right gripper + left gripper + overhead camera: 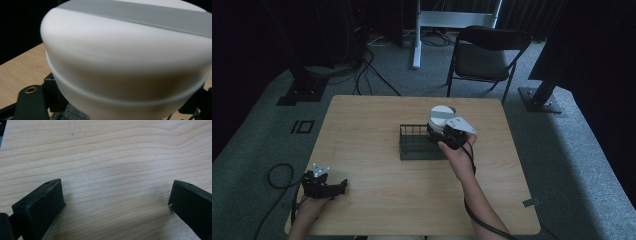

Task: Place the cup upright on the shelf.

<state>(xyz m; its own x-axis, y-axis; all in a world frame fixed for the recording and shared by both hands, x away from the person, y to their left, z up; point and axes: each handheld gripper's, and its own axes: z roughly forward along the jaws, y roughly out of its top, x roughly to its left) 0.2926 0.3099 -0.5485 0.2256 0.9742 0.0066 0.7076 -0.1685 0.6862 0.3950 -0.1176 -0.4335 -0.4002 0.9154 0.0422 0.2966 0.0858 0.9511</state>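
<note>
A white round container (pixel 441 116) with a grey stripe across its top hangs just over the right end of a black wire basket (pixel 413 131) in the high view. My right gripper (pixel 451 134) is shut on the container (pixel 125 62), whose side looms close in the right gripper view, with black jaws showing at its lower left and lower right. My left gripper (pixel 326 186) rests near the table's front left corner. In the left gripper view my left gripper (pixel 115 197) stands open over bare wood, nothing between its fingers (pixel 42 205).
The wooden table (pixel 372 190) has bare room left of and in front of the basket. A black folding chair (pixel 487 52) stands behind the table. Cables (pixel 279 175) trail on the grey floor at the left. Dark stands flank the far corners.
</note>
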